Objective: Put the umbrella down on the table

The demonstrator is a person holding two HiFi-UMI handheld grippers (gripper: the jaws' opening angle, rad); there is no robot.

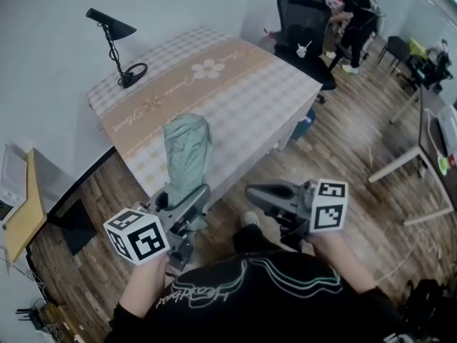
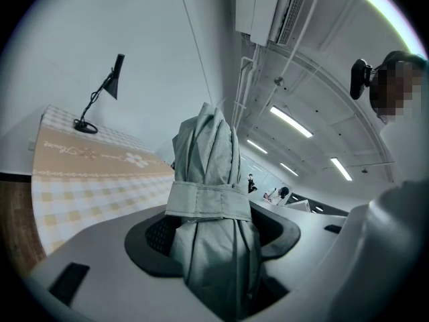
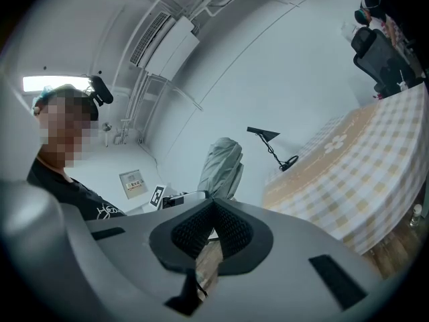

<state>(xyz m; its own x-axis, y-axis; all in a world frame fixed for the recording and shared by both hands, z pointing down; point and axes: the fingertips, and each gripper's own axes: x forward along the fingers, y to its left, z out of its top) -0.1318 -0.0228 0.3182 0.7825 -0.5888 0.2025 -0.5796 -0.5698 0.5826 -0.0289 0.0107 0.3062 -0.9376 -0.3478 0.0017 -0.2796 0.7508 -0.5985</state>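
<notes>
A folded grey-green umbrella (image 1: 187, 152) stands upright in my left gripper (image 1: 187, 200), which is shut on its lower part. It hangs just short of the near edge of the checked-cloth table (image 1: 235, 98). The left gripper view shows the umbrella (image 2: 211, 200) with its strap wrapped round it, pressed between both dark pads (image 2: 153, 237). My right gripper (image 1: 253, 191) is to the right, pointing left, shut with nothing in it. In the right gripper view its pads (image 3: 201, 230) meet, and the umbrella (image 3: 221, 166) shows beyond them.
A black desk lamp (image 1: 118, 45) stands at the table's far left corner. A black office chair (image 1: 303, 31) is behind the table, with people (image 1: 350, 6) beyond it. A white desk (image 1: 428, 141) is at the right and a yellow board (image 1: 25, 206) at the left wall.
</notes>
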